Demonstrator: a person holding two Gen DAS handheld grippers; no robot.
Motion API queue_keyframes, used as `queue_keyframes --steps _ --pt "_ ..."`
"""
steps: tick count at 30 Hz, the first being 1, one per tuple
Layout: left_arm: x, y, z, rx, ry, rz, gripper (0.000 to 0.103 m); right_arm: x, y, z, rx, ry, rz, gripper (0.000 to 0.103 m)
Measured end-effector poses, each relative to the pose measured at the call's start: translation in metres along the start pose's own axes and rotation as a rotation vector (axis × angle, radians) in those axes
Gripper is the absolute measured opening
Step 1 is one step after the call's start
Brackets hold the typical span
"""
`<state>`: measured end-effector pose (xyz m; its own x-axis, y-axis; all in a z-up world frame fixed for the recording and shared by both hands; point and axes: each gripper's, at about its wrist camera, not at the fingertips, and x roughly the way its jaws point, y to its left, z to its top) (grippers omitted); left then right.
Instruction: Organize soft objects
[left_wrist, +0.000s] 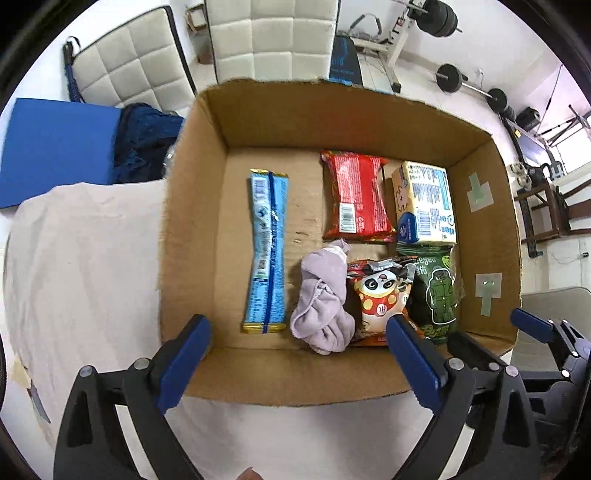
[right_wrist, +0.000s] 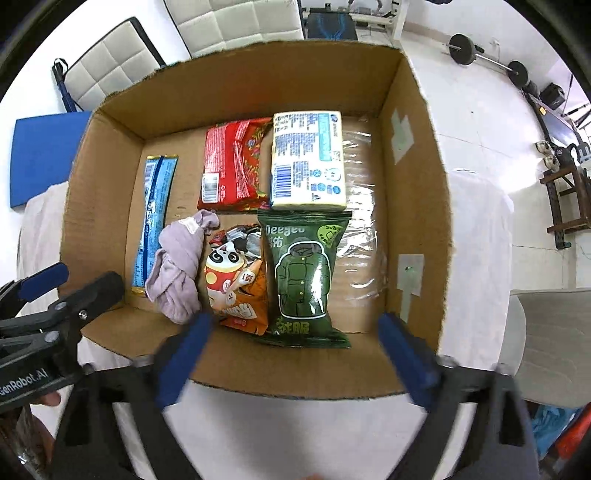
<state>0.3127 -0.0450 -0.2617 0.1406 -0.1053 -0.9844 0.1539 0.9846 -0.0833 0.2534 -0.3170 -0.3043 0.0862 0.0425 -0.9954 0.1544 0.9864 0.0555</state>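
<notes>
Blue-padded jaws of the left gripper (left_wrist: 299, 360) spread wide, empty, hovering over the near wall of the cardboard box (left_wrist: 280, 384), tilted down into it. Right gripper (right_wrist: 295, 354) same: jaws apart, nothing held, just beside the left one, over the same near wall. Inside the box: lilac cloth (left_wrist: 325, 299) bunched near the front, touching the panda snack bag (left_wrist: 380, 295); green packet (right_wrist: 304, 280) right of that. Red packet (left_wrist: 356, 197) and tissue pack (left_wrist: 424, 203) at the back, long blue packet (left_wrist: 267, 251) left. Box sits on a pale cloth (left_wrist: 85, 258).
</notes>
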Motion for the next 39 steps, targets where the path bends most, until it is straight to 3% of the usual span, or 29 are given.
queue_keyframes --steps 6,16,27,39 --pt "-0.031 0.003 -0.013 -0.02 -0.059 0.01 0.097 -0.022 -0.003 -0.01 0.016 -0.051 -0.03 0.103" --pt "-0.109 -0.007 -0.064 -0.04 -0.188 -0.005 0.097 -0.095 -0.002 -0.053 0.0 -0.181 -0.034 0.103" --pt "-0.209 -0.024 -0.141 -0.025 -0.355 0.032 0.097 -0.193 -0.014 -0.144 0.004 -0.326 0.016 0.103" --pt "-0.263 -0.037 -0.205 -0.025 -0.38 0.037 0.097 -0.282 -0.028 -0.235 0.022 -0.409 0.068 0.103"
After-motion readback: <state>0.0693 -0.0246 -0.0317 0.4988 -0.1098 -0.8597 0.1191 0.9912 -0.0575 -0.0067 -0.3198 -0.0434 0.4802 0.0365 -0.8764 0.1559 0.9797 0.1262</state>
